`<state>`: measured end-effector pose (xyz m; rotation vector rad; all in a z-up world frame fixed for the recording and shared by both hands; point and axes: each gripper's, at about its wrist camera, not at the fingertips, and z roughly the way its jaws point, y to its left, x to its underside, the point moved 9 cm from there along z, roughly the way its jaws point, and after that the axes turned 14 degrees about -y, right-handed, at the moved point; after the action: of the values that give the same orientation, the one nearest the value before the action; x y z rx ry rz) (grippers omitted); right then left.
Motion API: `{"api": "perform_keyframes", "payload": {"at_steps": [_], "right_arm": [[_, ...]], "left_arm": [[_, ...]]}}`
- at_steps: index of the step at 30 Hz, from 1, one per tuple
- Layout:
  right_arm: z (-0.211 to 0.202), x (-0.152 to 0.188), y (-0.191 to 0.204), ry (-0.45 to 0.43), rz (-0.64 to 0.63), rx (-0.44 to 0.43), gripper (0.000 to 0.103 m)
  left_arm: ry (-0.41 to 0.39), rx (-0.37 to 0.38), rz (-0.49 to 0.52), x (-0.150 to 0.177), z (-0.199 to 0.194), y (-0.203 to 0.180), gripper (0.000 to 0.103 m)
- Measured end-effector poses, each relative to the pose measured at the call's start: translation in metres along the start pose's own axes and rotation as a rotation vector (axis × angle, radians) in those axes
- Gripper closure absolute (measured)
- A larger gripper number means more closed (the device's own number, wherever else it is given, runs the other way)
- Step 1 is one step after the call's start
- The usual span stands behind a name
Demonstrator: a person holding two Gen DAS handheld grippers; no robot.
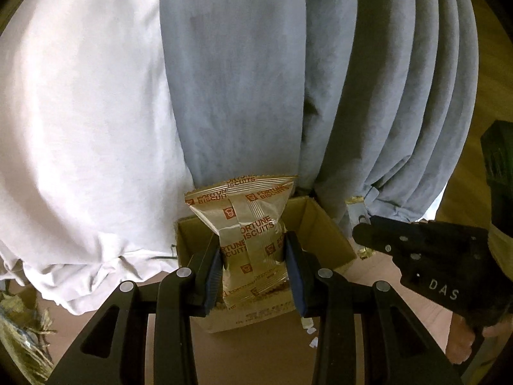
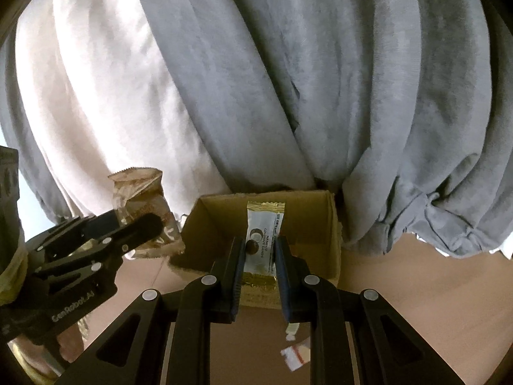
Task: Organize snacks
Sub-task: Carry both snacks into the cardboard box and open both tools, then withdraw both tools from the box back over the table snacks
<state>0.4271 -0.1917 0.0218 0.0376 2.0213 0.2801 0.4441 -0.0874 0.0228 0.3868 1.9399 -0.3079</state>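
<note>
My left gripper (image 1: 253, 266) is shut on a gold Fortune Biscuits packet (image 1: 248, 227), held upright above an open cardboard box (image 1: 323, 224). My right gripper (image 2: 259, 263) is shut on a small white and gold candy sachet (image 2: 261, 243), held over the same box (image 2: 314, 221). In the right wrist view the left gripper (image 2: 128, 227) shows at the left with the biscuits packet (image 2: 141, 192). In the left wrist view the right gripper's black body (image 1: 426, 250) shows at the right. The box floor is hidden behind the packets.
Grey curtains (image 1: 256, 80) and a white curtain (image 1: 80, 128) hang just behind the box. Small wrappers (image 2: 296, 354) lie on the brown tabletop (image 2: 416, 288) in front. A straw-like bundle (image 1: 22, 327) lies at the far left.
</note>
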Motion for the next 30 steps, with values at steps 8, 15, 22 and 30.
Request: {"api": "perform_keyframes", "payload": {"at_steps": [8, 15, 22, 30], "right_arm": [[0.041, 0.002, -0.012, 0.041, -0.010, 0.029, 0.082], [0.067, 0.010, -0.022, 0.070, -0.014, 0.045, 0.081], [0.070, 0.017, -0.026, 0.084, -0.022, 0.068, 0.061], [0.043, 0.027, -0.011, 0.058, -0.072, 0.033, 0.061]], "left_arm": [[0.064, 0.018, -0.017, 0.014, 0.040, 0.010, 0.066], [0.094, -0.012, -0.023, 0.024, 0.067, 0.021, 0.059], [0.049, -0.060, 0.008, 0.020, 0.056, 0.024, 0.040], [-0.042, -0.144, 0.032, 0.023, -0.003, 0.028, 0.039]]}}
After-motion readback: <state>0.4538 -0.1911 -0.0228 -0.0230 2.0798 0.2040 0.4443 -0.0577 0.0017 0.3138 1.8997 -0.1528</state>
